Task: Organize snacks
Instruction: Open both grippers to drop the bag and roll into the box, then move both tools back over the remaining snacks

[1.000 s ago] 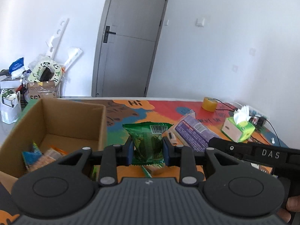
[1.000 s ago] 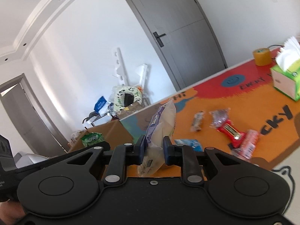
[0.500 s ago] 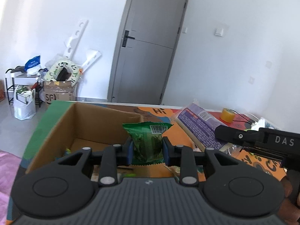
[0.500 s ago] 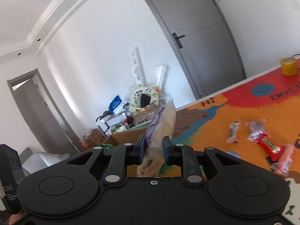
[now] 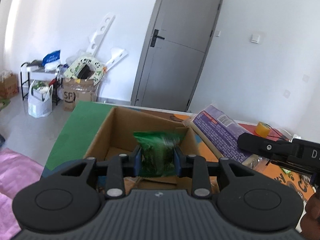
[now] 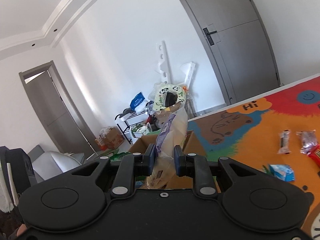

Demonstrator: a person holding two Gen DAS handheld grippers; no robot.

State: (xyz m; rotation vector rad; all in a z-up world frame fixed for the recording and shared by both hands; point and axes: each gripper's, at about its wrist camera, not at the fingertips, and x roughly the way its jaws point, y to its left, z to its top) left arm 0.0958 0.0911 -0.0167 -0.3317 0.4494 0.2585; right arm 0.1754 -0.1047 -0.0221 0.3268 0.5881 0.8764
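An open cardboard box [image 5: 120, 128] stands on the table's left end, with some packets at its bottom. My left gripper [image 5: 158, 158] hangs over the box with a green snack packet [image 5: 158, 150] between its pads. Its jaws are opening, and the packet looks blurred but still fills the gap. My right gripper [image 6: 164, 158] is shut on a clear bag with a purple label [image 6: 176, 128], held upright just right of the box [image 6: 140, 144]. In the left wrist view that purple bag [image 5: 218, 136] and the right gripper's body [image 5: 280, 150] sit beside the box.
Loose snacks lie on the colourful mat [image 6: 230, 140] to the right: two small wrapped bars [image 6: 284, 144], a red packet [image 6: 316, 156] and a blue one [image 6: 282, 172]. A yellow tape roll [image 5: 263, 129] sits far back. Boxes, bags and a rack clutter the floor beyond.
Both grippers have swung left with their loads. The green packet now hangs over the box instead of beside it and has gone blurred. The purple bag has come up next to the box.
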